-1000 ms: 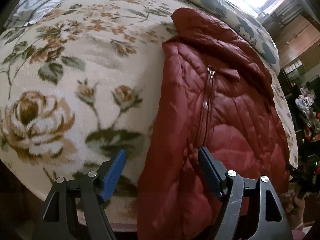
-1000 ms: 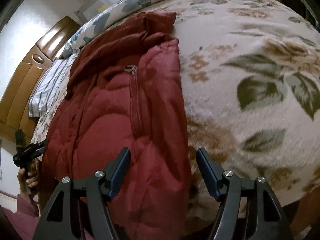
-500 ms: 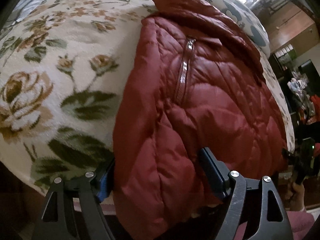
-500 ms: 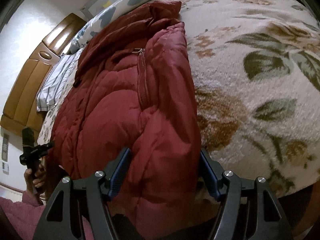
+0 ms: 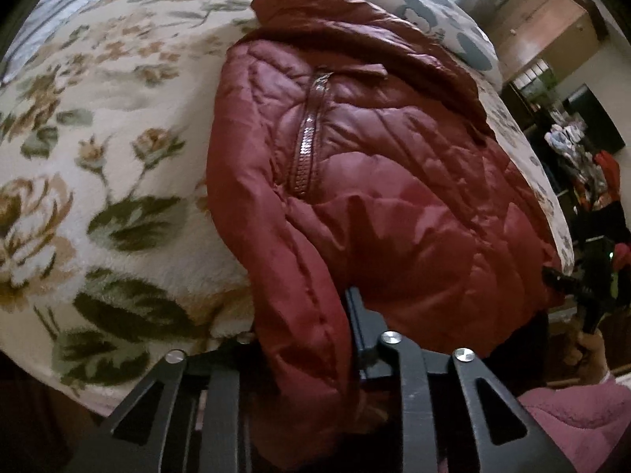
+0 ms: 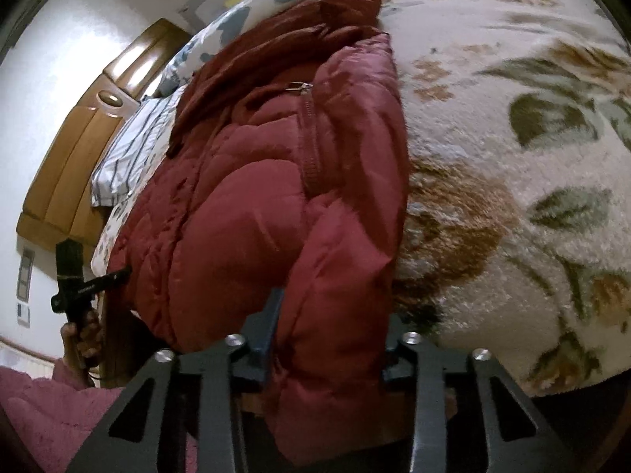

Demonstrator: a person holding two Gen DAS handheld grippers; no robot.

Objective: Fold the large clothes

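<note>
On the near edge of the cream floral fleece blanket, the dark red quilted puffer jacket lies lengthwise, its collar at the far end and its zipped pocket facing up. The jacket's near hem overhangs the blanket edge. The left gripper is closing its jaws on the jacket's left near corner; padded fabric fills the gap and the pads press into it. The right gripper is closing its jaws on the right near corner in the same way, fabric bunched between them. A pink fleece sleeve shows at the near left of the right wrist view.
</note>
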